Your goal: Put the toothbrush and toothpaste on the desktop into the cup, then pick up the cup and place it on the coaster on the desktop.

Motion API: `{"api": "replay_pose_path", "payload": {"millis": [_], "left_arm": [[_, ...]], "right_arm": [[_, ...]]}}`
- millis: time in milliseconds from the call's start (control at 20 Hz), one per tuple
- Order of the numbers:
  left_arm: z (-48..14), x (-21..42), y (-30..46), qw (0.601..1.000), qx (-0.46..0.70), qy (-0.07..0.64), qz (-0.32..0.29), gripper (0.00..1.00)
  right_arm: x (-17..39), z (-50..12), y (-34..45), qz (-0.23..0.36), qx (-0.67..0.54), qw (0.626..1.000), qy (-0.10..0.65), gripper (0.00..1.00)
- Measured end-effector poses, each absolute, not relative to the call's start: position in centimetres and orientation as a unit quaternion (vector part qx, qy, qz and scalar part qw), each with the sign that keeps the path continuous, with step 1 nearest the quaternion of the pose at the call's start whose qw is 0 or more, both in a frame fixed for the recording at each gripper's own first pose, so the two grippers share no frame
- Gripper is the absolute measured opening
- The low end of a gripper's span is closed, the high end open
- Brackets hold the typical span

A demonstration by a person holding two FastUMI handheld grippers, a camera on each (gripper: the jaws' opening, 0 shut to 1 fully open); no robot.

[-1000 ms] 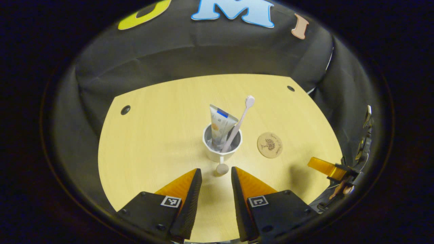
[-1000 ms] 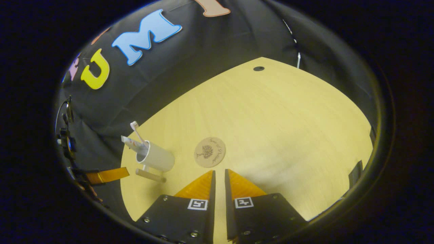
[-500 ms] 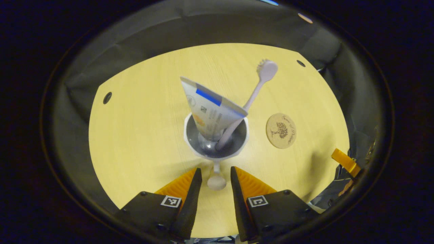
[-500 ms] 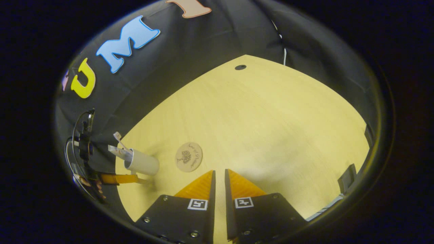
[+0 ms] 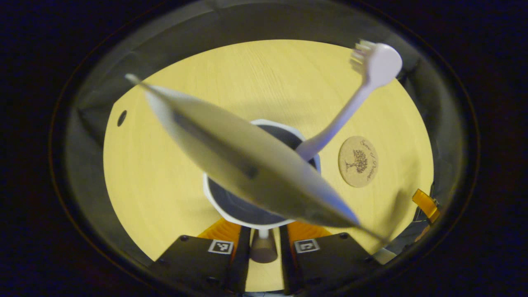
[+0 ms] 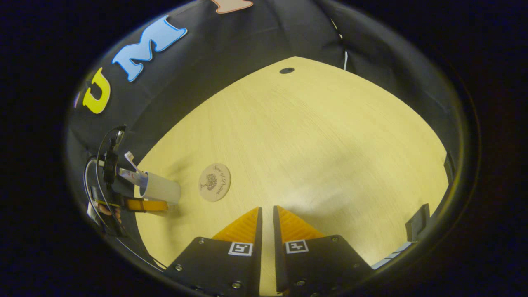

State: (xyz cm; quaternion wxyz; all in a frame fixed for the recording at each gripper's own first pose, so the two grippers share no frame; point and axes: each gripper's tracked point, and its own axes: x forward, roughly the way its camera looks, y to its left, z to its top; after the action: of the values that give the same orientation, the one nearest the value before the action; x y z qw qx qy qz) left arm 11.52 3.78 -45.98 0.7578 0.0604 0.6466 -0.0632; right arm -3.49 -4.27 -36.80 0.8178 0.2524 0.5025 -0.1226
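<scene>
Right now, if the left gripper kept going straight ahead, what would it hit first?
The cup. Its handle knob already sits between the left gripper's fingers, and the cup wall lies just beyond the tips. How much gap remains is hard to judge.

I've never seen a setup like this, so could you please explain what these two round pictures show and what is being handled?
There is no robot arm here: a person holds a two-finger gripper in each hand, and a fisheye camera rides on each, looking along its fingers.

In the left gripper view, the left gripper has closed in around the handle of a white cup; whether its fingers already press on it I cannot tell. A toothpaste tube and a toothbrush stand in the cup, looming large near the lens.

In the right gripper view, the right gripper hovers over the wooden desktop, fingers nearly together, holding nothing. The round coaster lies bare beside the cup, which is not on it yet.
</scene>
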Motion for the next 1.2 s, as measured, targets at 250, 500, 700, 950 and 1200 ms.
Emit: {"api": "replay_pose_path", "payload": {"millis": [250, 500, 700, 950, 1200], "left_arm": [[-45.8, 11.6, 3.3, 0.765, 0.045, 0.639, -0.059, 0.34], [-45.0, 11.0, 1.0, 0.769, 0.016, 0.635, -0.071, 0.33], [-44.1, 11.1, -3.0, 0.773, 0.027, 0.626, -0.1, 0.32], [-42.7, 11.3, -8.4, 0.773, 0.048, 0.618, -0.138, 0.34], [-41.1, 11.3, -11.1, 0.764, 0.048, 0.625, -0.155, 0.33]], "right_arm": [[-4.2, -37.2, -6.1, -0.134, 0.262, 0.808, 0.51, 0.15], [-4.4, -37.2, -7.0, -0.141, 0.265, 0.806, 0.509, 0.15], [-4.9, -37.2, -7.0, -0.139, 0.268, 0.804, 0.512, 0.15], [-5.3, -37.1, -7.5, -0.14, 0.272, 0.805, 0.509, 0.15], [-6.2, -37.0, -8.9, -0.155, 0.285, 0.801, 0.503, 0.15]]}}
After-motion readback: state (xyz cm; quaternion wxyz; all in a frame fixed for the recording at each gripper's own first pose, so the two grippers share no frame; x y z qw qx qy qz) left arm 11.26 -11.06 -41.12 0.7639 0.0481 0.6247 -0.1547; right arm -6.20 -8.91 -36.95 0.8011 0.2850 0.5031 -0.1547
